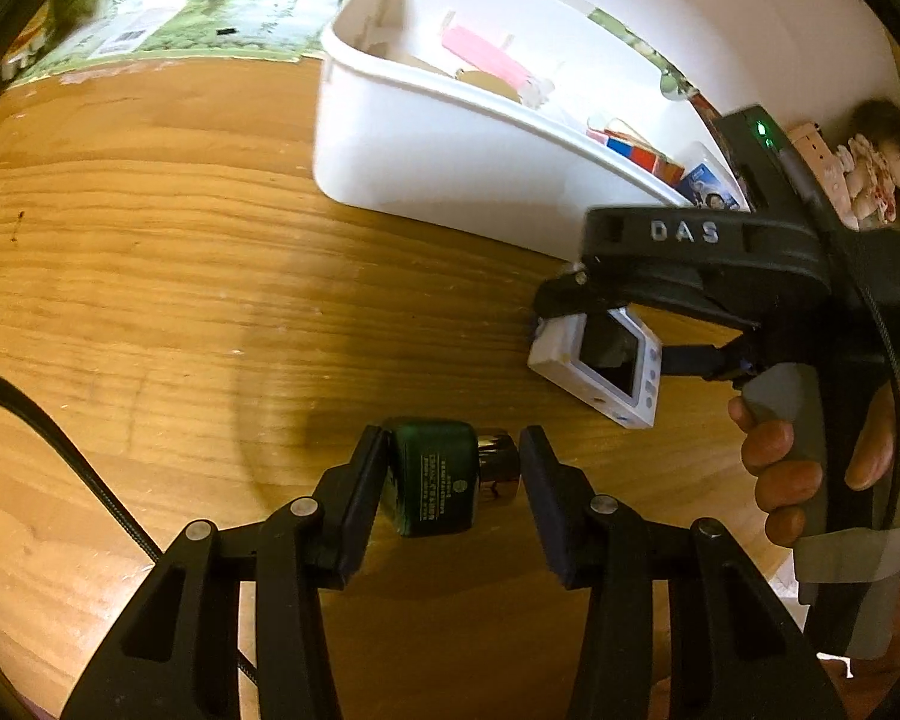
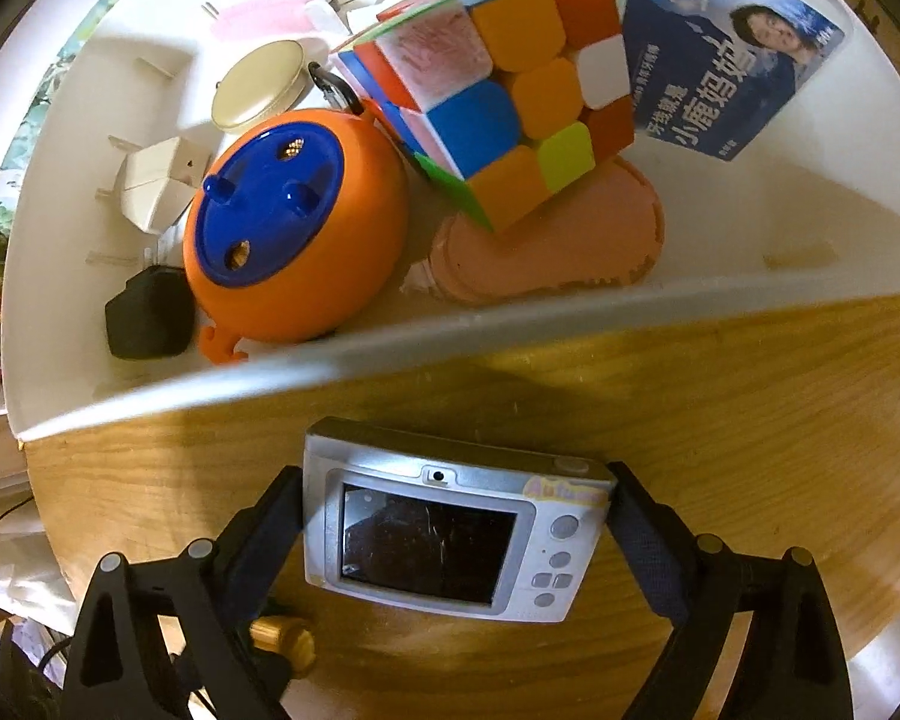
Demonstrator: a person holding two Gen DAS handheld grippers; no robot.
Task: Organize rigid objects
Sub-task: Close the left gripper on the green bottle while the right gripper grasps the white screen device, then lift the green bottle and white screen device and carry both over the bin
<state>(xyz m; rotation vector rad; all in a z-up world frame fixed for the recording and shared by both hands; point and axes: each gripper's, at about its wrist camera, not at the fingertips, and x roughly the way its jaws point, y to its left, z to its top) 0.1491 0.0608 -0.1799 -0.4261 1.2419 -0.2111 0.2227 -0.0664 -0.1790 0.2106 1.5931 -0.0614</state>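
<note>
My left gripper [image 1: 453, 468] is shut on a small green bottle with a silver cap [image 1: 435, 477], held sideways just above the wooden table [image 1: 180, 276]. My right gripper [image 2: 456, 531] is shut on a small silver digital camera [image 2: 450, 534], screen towards the lens, near the white bin's front wall [image 2: 390, 348]. In the left wrist view the camera [image 1: 600, 363] hangs in the right gripper [image 1: 594, 324] in front of the bin [image 1: 450, 162]. The bin holds a Rubik's cube [image 2: 498, 90], an orange and blue round toy [image 2: 288, 228], a blue card [image 2: 732, 54] and a pink item [image 2: 546, 240].
The bin also holds a black block [image 2: 144, 315], a white adapter [image 2: 162, 183], a round beige tin [image 2: 258, 84] and a pink clip [image 2: 264, 15]. A printed green sheet [image 1: 168, 6] lies behind the table. A black cable [image 1: 60, 438] runs at left. A doll [image 1: 876, 162] stands at far right.
</note>
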